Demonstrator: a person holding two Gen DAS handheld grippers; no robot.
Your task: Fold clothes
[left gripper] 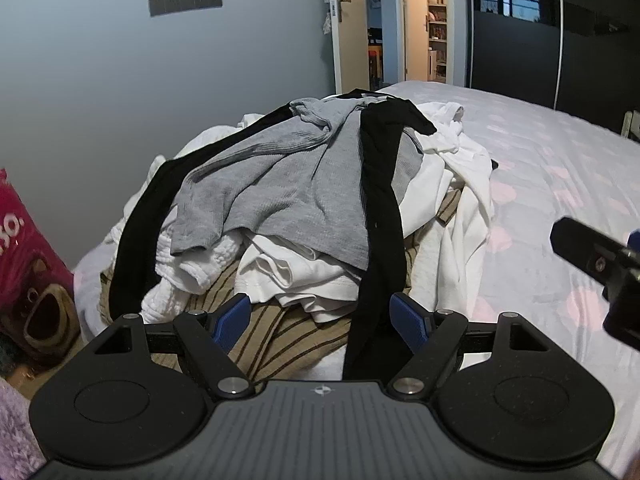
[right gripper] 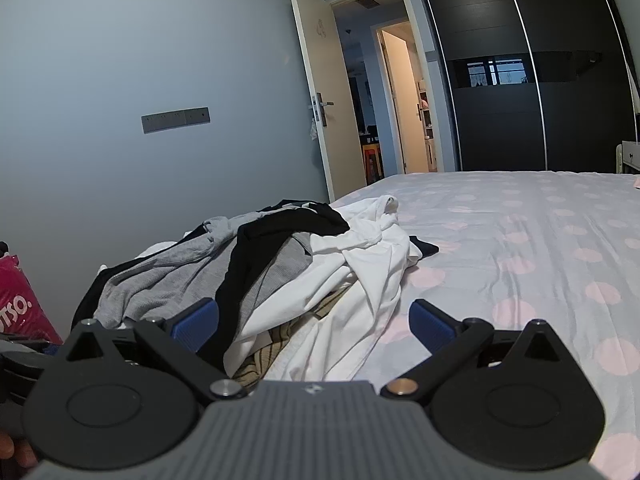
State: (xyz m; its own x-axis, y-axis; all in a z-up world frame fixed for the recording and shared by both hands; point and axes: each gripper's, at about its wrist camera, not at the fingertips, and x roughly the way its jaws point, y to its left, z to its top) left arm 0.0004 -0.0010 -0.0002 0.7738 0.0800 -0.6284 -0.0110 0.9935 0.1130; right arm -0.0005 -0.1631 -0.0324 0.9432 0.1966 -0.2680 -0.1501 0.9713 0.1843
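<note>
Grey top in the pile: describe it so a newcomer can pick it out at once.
Start at the bed with the pink-dotted sheet; a laundry pile sits at its edge nearest the grey wall. The grey top lies on the crest of that pile, with black garments draped across it. It is the only grey, ribbed-looking piece; its neighbours are white, black or tan-striped.

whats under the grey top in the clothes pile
White garments and a tan striped cloth poke out beneath the grey top. A long black garment drapes over it. How far each extends underneath is covered.
</note>
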